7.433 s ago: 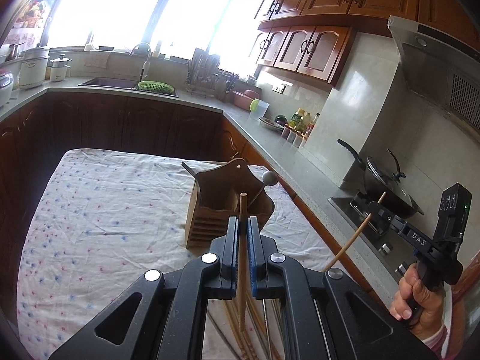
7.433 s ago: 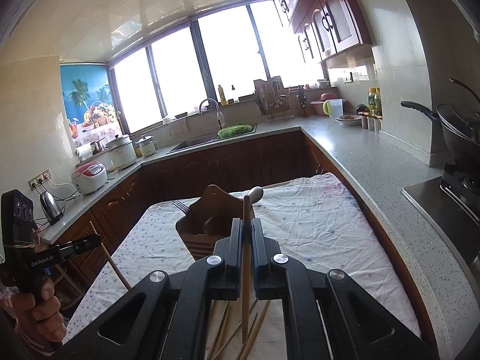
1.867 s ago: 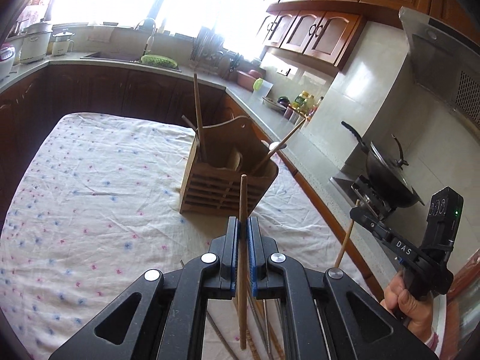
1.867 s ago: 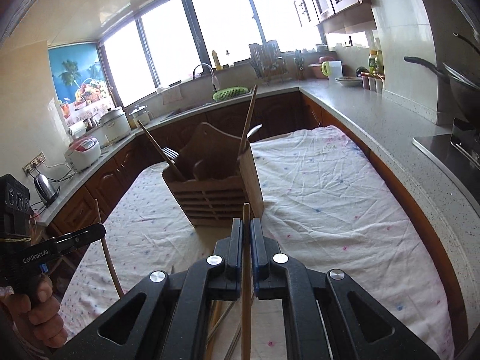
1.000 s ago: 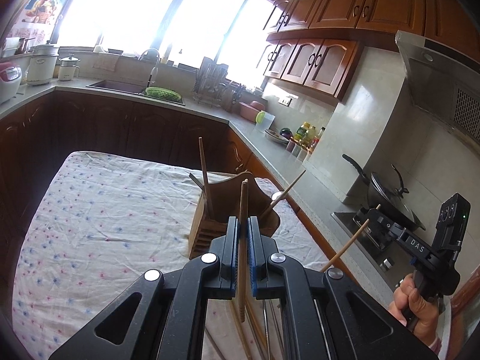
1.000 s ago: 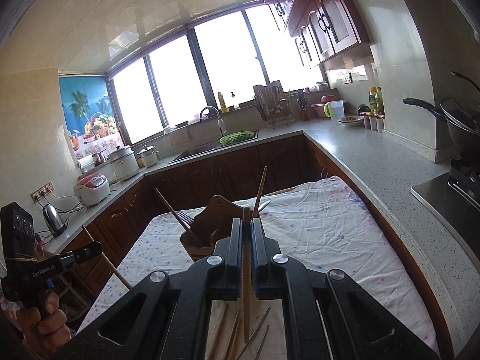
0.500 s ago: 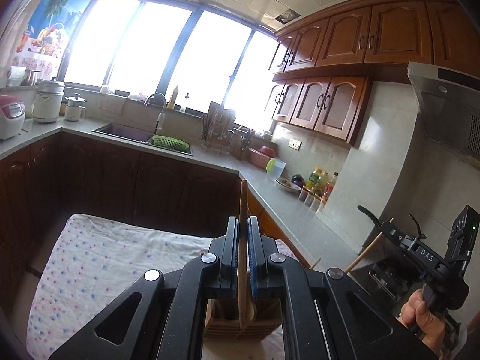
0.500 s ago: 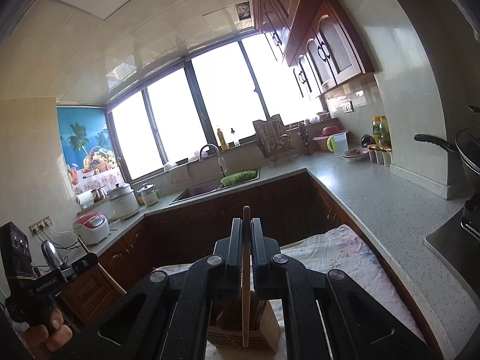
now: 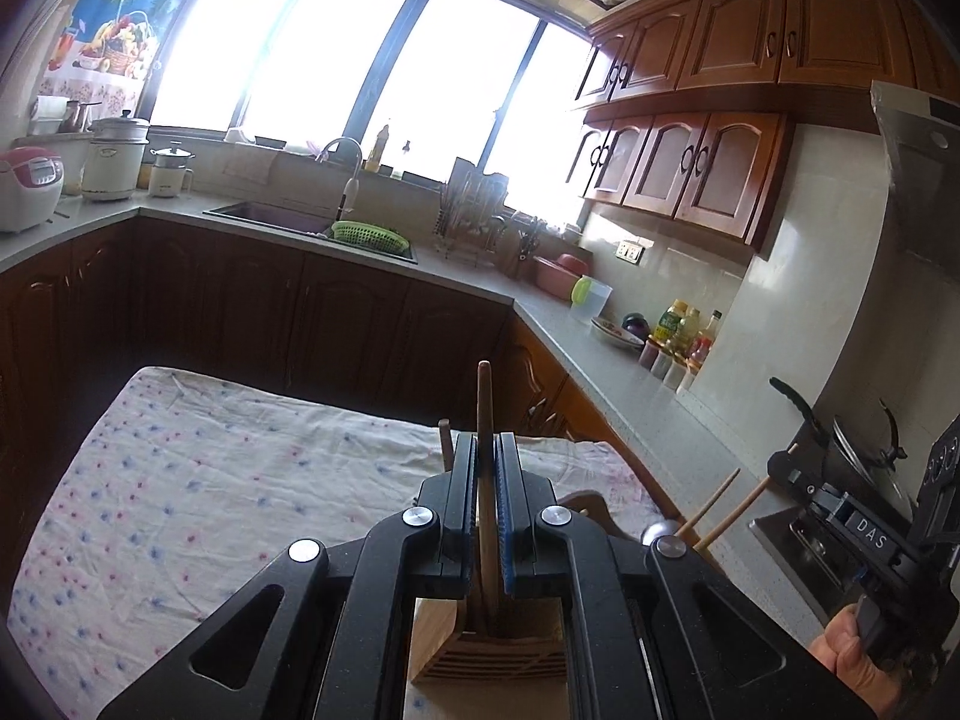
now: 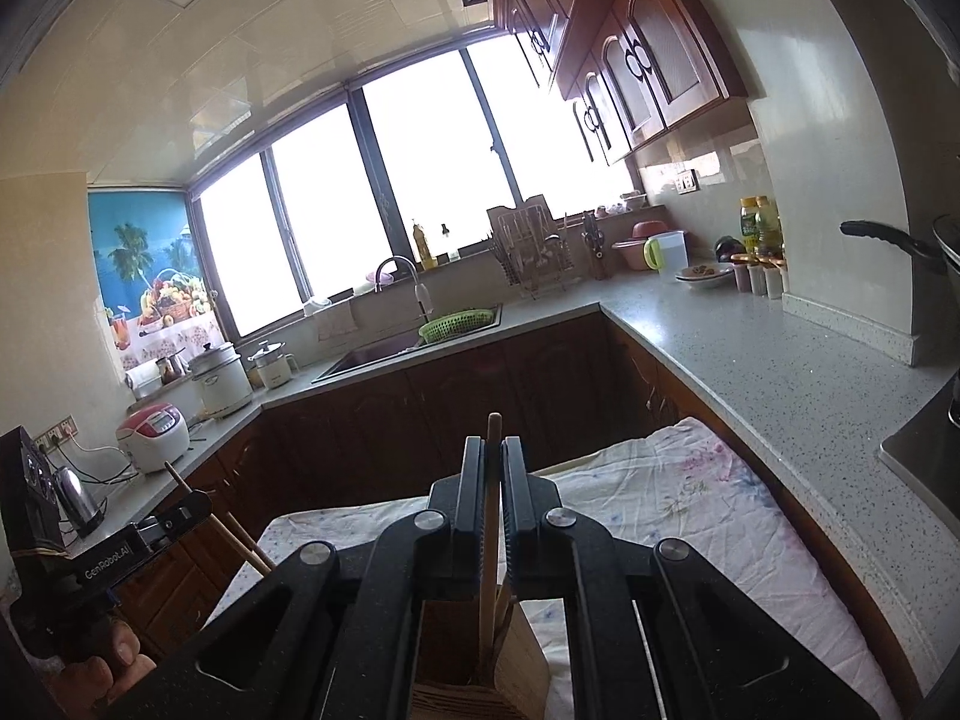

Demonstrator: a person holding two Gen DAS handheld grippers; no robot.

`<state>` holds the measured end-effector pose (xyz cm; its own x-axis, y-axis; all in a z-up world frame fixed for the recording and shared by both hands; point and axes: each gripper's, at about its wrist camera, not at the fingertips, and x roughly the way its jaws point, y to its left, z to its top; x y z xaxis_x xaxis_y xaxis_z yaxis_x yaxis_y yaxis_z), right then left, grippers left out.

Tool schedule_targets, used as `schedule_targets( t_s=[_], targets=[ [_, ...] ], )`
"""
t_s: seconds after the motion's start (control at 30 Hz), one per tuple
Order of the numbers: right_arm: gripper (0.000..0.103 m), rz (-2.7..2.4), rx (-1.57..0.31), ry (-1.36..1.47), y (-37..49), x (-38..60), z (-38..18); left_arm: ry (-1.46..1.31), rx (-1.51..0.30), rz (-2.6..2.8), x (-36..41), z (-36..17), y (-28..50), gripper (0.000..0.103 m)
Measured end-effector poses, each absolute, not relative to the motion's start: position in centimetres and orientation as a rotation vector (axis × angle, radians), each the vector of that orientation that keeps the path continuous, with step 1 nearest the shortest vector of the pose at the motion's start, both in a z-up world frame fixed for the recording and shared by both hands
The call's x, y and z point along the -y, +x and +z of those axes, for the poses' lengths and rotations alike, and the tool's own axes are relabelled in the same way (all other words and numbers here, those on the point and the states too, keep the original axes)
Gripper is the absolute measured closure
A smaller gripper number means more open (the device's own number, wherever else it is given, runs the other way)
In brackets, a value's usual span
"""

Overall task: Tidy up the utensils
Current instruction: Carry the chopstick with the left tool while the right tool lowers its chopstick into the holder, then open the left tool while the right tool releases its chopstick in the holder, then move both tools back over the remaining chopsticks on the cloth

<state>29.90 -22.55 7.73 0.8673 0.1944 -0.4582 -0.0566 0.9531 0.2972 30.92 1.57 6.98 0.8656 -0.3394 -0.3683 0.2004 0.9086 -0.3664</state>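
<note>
Left wrist view: the left gripper (image 9: 487,480) has its fingers (image 9: 464,504) pinched narrow on 1 wooden chopstick (image 9: 485,420), which stands nearly upright between the blue pads, its top above the fingertips and its lower end down inside the wooden utensil holder (image 9: 489,654). The holder sits on the surface covered with a floral cloth (image 9: 180,498), directly below the gripper. Only its slatted front and part of one compartment show; another stick's tip (image 9: 444,438) pokes up just left of the fingers, and a rounded metal handle end (image 9: 653,534) with a leaning stick (image 9: 711,501) shows at the right. At the far right the right gripper (image 9: 786,471), held by a hand (image 9: 852,660), grips a second chopstick (image 9: 741,510) slanting down toward the holder.

Right wrist view: the right gripper (image 10: 493,480) has its fingers (image 10: 516,504) closed narrow on its chopstick (image 10: 491,516), whose lower end reaches into the holder (image 10: 480,660). This view looks into a dark compartment with a pale wooden divider (image 10: 528,648) to the right of the stick. At the left edge the left gripper (image 10: 201,504), held in a hand (image 10: 108,666), grips its chopstick (image 10: 222,522) at a slant. The counter sink holds a green basket (image 10: 459,324); the left wrist view shows the stove pan (image 9: 840,444) instead.
</note>
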Motion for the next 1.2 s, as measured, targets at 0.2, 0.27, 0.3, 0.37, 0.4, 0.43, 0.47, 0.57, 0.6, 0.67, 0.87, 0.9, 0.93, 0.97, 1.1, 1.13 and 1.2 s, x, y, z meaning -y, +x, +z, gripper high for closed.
schedule_targets(
  t_s=[0.2, 0.27, 0.3, 0.37, 0.4, 0.43, 0.47, 0.57, 0.6, 0.67, 0.87, 0.9, 0.93, 0.97, 1.1, 1.13, 1.2],
  targets=[
    [0.098, 0.136, -0.568, 0.272, 30.2, 22.0, 5.4, -0.302, -0.467, -0.305, -1.8, 6.6, 32.1, 0.098],
    [0.098, 0.132, -0.567, 0.263, 30.1, 21.9, 5.3, -0.283, -0.465, -0.301, -1.7, 6.8, 32.1, 0.098],
    [0.098, 0.130, -0.567, 0.259, 30.0, 21.9, 5.3, -0.282, -0.466, -0.302, -1.7, 6.8, 32.0, 0.098],
    [0.098, 0.130, -0.572, 0.261, 30.1, 21.9, 5.4, -0.285, -0.470, -0.305, -1.8, 6.9, 31.9, 0.098],
    [0.098, 0.130, -0.575, 0.260, 30.2, 21.9, 5.4, -0.287, -0.471, -0.306, -1.9, 6.9, 32.0, 0.098],
    [0.097, 0.129, -0.577, 0.260, 30.2, 21.9, 5.4, -0.288, -0.471, -0.306, -2.0, 6.9, 32.0, 0.098],
    [0.097, 0.128, -0.579, 0.261, 30.2, 21.9, 5.4, -0.287, -0.471, -0.306, -2.0, 6.8, 32.1, 0.098],
    [0.097, 0.125, -0.589, 0.271, 30.4, 22.1, 5.4, -0.281, -0.474, -0.303, -1.9, 6.8, 32.0, 0.098],
    [0.097, 0.126, -0.592, 0.273, 30.4, 22.1, 5.4, -0.283, -0.479, -0.304, -1.9, 6.8, 32.0, 0.098],
    [0.092, 0.135, -0.592, 0.282, 30.4, 22.2, 5.4, -0.304, -0.492, -0.323, -2.1, 6.7, 32.0, 0.096],
    [0.059, 0.144, -0.530, 0.306, 28.8, 22.8, 7.3, -0.339, -0.465, -0.313, -3.2, 7.6, 29.7, 0.050],
    [0.055, 0.140, -0.516, 0.312, 28.3, 23.0, 7.7, -0.345, -0.457, -0.309, -3.5, 7.7, 29.1, 0.048],
    [0.048, 0.138, -0.502, 0.316, 27.9, 23.2, 8.0, -0.350, -0.453, -0.305, -3.7, 7.7, 28.5, 0.043],
    [0.036, 0.138, -0.487, 0.323, 27.4, 23.4, 8.4, -0.352, -0.451, -0.294, -4.0, 7.8, 28.0, 0.034],
    [0.006, 0.135, -0.422, 0.341, 25.0, 24.2, 9.5, -0.377, -0.444, -0.269, -4.8, 7.5, 25.4, 0.022],
    [0.006, 0.135, -0.417, 0.341, 24.4, 24.3, 9.7, -0.384, -0.448, -0.265, -5.0, 7.4, 24.9, 0.019],
    [0.005, 0.139, -0.420, 0.349, 23.3, 24.5, 9.8, -0.393, -0.455, -0.258, -5.4, 7.1, 23.6, 0.019]
  ],
)
